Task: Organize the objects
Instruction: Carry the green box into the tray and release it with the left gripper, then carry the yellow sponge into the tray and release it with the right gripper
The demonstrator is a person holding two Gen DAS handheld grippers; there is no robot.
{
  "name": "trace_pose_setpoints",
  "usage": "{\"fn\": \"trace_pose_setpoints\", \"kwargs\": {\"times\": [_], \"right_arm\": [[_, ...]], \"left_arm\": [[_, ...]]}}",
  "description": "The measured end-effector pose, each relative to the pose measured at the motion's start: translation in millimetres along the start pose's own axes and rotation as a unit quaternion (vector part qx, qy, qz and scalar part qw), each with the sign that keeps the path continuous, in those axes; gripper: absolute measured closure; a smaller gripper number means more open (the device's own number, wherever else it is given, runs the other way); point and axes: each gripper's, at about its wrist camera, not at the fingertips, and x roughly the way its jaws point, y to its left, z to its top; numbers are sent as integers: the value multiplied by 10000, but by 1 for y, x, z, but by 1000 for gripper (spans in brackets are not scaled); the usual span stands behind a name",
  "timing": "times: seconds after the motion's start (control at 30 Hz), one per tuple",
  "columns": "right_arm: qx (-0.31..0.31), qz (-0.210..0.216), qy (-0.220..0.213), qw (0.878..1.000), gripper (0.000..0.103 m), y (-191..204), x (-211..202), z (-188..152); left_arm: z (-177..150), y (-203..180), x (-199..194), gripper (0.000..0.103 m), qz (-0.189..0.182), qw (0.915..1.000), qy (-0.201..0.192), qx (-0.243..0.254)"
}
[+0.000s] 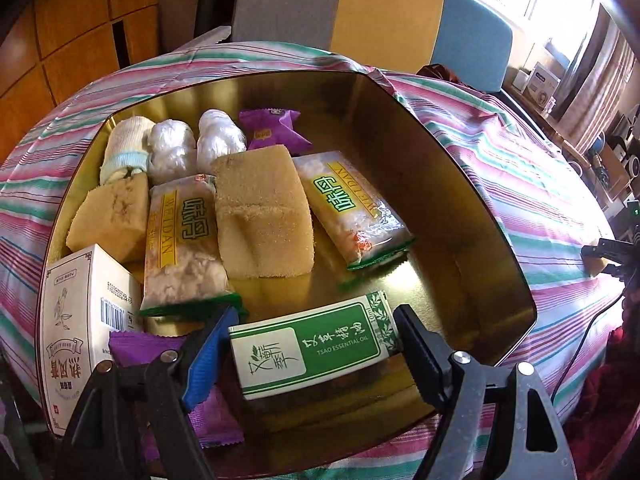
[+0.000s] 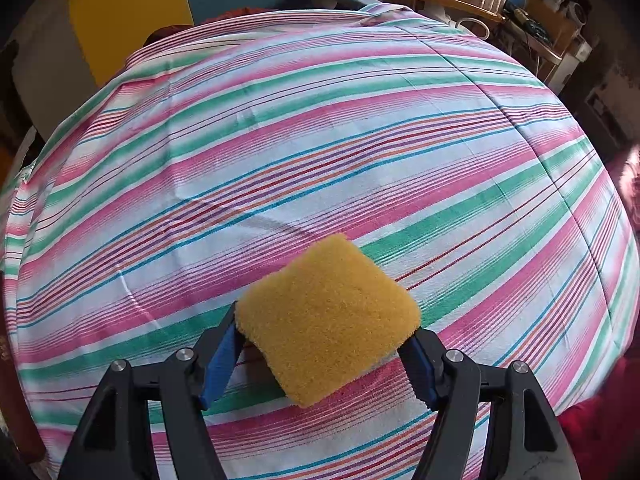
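In the left wrist view a gold tin [image 1: 460, 184] on the striped cloth holds two sponges [image 1: 260, 208], two Weidan snack packs [image 1: 352, 204], purple candies [image 1: 276, 128], wrapped white rolls [image 1: 172, 148] and a white carton [image 1: 80, 320]. My left gripper [image 1: 312, 352] is shut on a green and white essential oil box [image 1: 316, 344], held low over the tin's near end. In the right wrist view my right gripper [image 2: 324, 356] is shut on a yellow sponge [image 2: 328, 320] just above the striped cloth [image 2: 320, 140].
The tin's right half [image 1: 432, 264] shows bare gold floor. A black clamp and cable [image 1: 608, 256] lie on the cloth to the tin's right. Chairs [image 1: 380, 8] stand behind the table, and cluttered shelves [image 2: 540, 8] at the far right.
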Motion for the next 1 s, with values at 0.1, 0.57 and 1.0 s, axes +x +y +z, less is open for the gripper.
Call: {"fn": "trace_pose_setpoints", "kwargs": {"times": [0.1,0.57,1.0], "right_arm": [[-18,-16,-21,10000,31,-1,0,0],[-464,210,-487,9975,32,22,-16,1],[-1805,1258,-796,9722,32,132,-72,-37]], "left_arm": [[0,0,-6,22,11,10000,-92,-29],[6,-3,-67,22,174,9944,-1042,38],[-6,17,-75,21,115,9938,-1079,-225]]}}
